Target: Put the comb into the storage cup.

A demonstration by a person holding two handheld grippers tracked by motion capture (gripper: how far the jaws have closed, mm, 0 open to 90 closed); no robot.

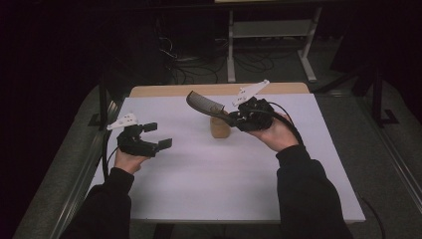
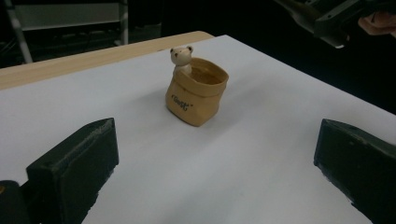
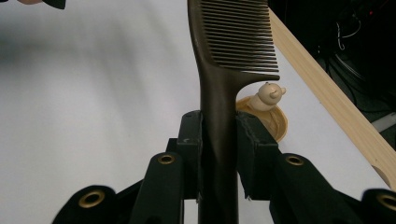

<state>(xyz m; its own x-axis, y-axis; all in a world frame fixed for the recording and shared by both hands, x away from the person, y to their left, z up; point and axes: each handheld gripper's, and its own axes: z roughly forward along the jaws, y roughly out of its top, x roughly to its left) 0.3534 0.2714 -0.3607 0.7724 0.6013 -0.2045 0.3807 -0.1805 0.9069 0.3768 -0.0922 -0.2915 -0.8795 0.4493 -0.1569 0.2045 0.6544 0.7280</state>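
Note:
A dark comb (image 3: pixel 219 70) is clamped by its handle between the jaws of my right gripper (image 3: pixel 218 140), teeth end pointing away. In the high view the comb (image 1: pixel 205 104) hangs above and just left of a tan sack-shaped cup (image 1: pixel 220 128), with the right gripper (image 1: pixel 234 117) to its right. The cup (image 2: pixel 197 95) has a small bear figure (image 2: pixel 181 56) at its rim and stands upright on the white sheet. My left gripper (image 1: pixel 158 135) is at the left of the table, raised off it, jaws wide apart with nothing between them; its fingers (image 2: pixel 74 165) frame the cup from a distance.
A white sheet (image 1: pixel 199 174) covers most of the wooden table, whose bare strip (image 1: pixel 164 90) shows at the far edge. Beyond the table stand white frame legs (image 1: pixel 231 45) and tangled cables on the dark floor.

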